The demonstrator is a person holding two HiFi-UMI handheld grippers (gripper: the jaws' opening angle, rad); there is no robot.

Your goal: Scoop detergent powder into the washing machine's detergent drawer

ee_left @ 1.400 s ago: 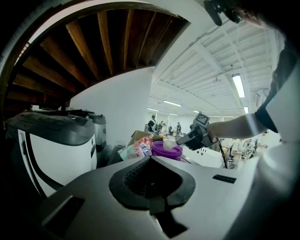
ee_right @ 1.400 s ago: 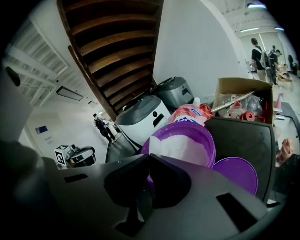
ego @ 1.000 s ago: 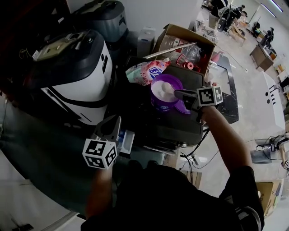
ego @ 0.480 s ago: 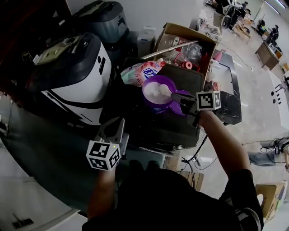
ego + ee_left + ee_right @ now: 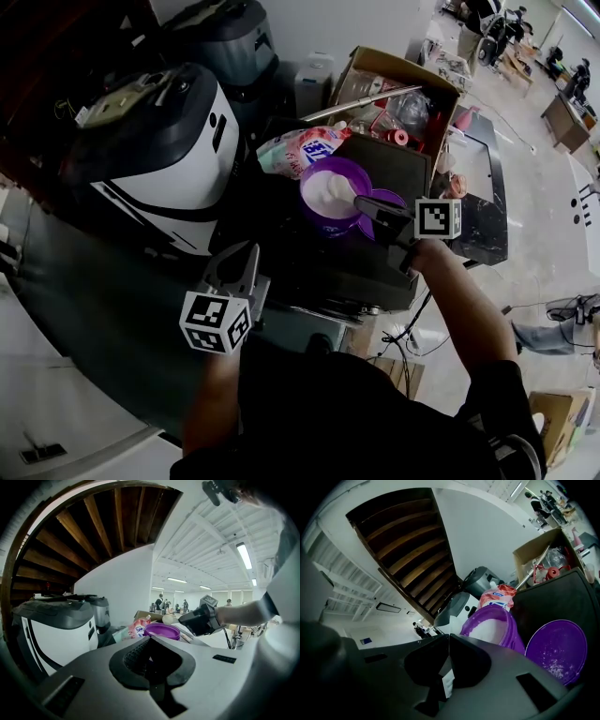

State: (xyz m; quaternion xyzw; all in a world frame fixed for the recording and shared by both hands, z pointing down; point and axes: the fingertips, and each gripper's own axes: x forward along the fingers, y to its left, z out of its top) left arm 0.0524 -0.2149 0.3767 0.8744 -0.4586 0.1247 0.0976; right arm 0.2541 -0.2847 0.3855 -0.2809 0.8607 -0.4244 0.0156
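A purple tub (image 5: 328, 195) of white detergent powder stands on the dark washing machine top (image 5: 375, 267), its purple lid (image 5: 555, 651) lying beside it. My right gripper (image 5: 375, 206) reaches to the tub's rim, shut on the white handle of a scoop (image 5: 339, 190) whose bowl is in the powder. The white handle strip shows between the shut jaws of the right gripper (image 5: 447, 641). My left gripper (image 5: 236, 270) hovers by the machine's front left, near the pulled-out detergent drawer (image 5: 266, 289). The left gripper's (image 5: 150, 641) jaws meet with nothing visible between them.
A pink detergent bag (image 5: 305, 150) lies behind the tub. An open cardboard box (image 5: 394, 89) with clutter stands at the back right. A large white and black appliance (image 5: 159, 159) stands to the left. Cables hang at the machine's front right (image 5: 403, 328).
The left gripper rose slightly toward the drawer a second ago, then held. The right gripper stays at the tub with the scoop in the powder, shifting only a little.
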